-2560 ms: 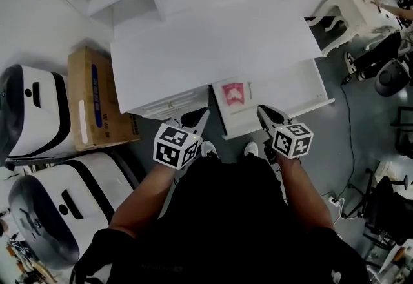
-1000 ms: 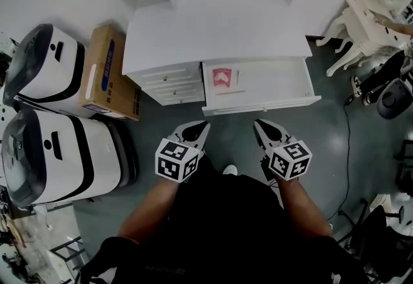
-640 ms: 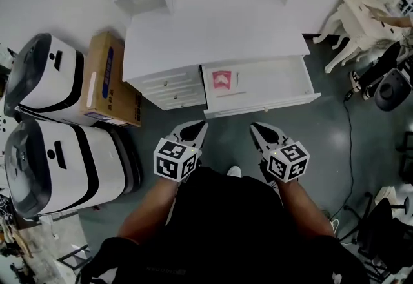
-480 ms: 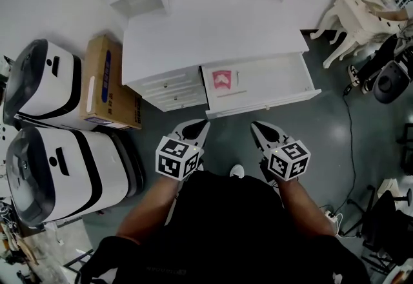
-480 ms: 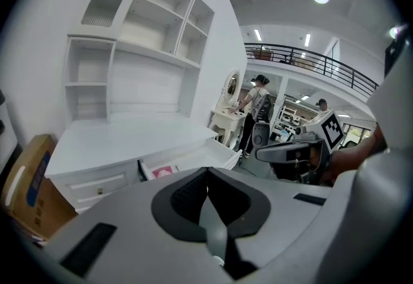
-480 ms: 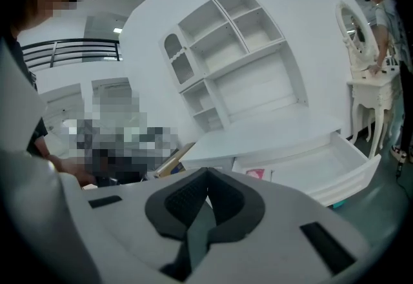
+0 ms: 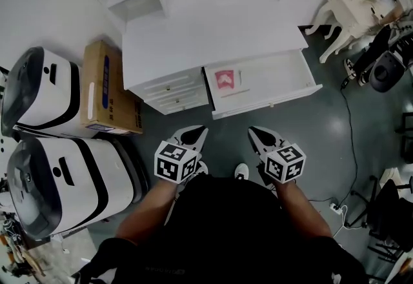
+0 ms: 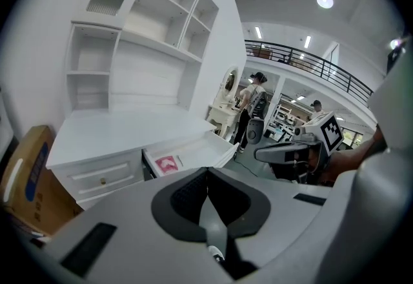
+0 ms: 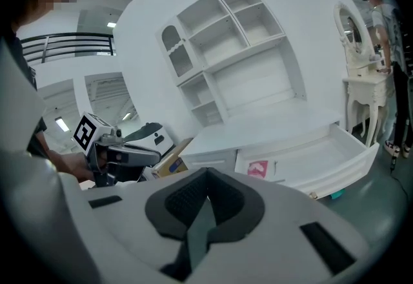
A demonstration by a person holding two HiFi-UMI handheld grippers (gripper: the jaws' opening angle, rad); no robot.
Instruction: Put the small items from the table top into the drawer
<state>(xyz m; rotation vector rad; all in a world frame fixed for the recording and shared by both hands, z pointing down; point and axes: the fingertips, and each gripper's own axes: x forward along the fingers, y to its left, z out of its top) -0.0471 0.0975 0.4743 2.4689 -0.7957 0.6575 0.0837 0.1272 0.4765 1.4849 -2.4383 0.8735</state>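
- Cardboard box (image 7: pixel 106 92) stands on the floor left of the white bench (image 7: pixel 206 37). No small items visible on the bench top.
- Left hand-held gripper (image 7: pixel 196 133): jaws together, nothing between them, held well short of the bench.
- Pink-and-white packet (image 7: pixel 224 80) lies flat at the left end of the open drawer (image 7: pixel 284 76). Judged light, thin, slightly flexible; pinch it at an edge.
- Right hand-held gripper (image 7: pixel 256 135): jaws together, empty.
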